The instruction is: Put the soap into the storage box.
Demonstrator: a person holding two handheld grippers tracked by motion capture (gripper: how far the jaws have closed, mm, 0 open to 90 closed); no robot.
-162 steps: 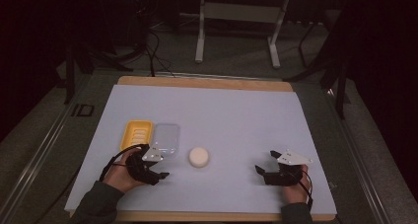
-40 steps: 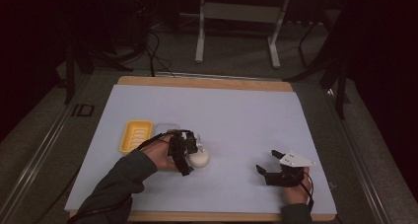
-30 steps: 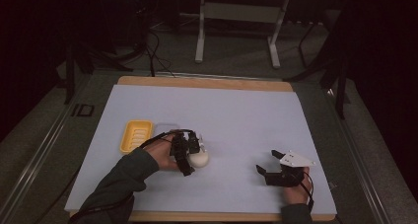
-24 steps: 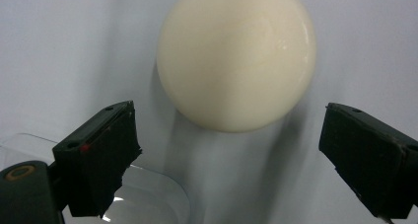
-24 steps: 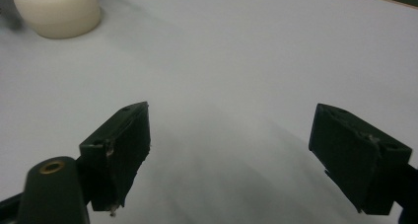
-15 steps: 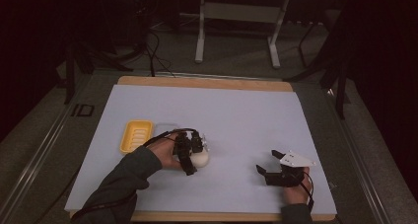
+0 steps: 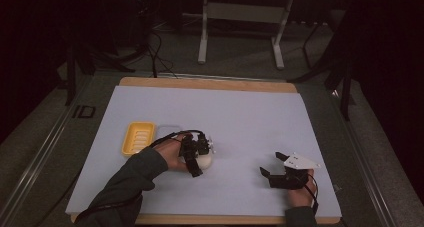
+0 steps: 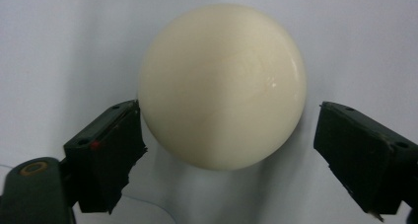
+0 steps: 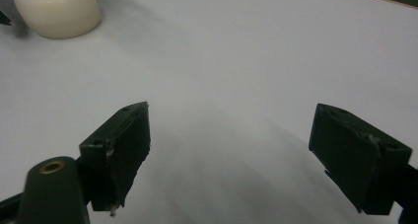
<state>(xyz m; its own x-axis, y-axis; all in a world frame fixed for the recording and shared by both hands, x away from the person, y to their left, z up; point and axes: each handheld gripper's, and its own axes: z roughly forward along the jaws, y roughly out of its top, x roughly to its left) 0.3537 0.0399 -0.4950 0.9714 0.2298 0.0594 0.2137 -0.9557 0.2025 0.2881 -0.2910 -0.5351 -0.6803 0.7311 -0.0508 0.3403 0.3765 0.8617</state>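
Soap, a cream, rounded bar, lies on the white table cover in the high view, just right of the yellow soap dish; the left gripper, which sat back near the table's front edge several seconds ago, has reached over it and crept a little farther along it in the last second, so I judge the grasp to be about to start; the right gripper rests well apart near the front edge, unmoved. From the left gripper view the soap sits between the wide-spread jaws; the left one seems to touch its side or nearly so, the right one stands clear, so nothing is clamped yet. From the right gripper view that tool's jaws gape wide over bare cover, holding nothing; the soap shows far off at the upper left.
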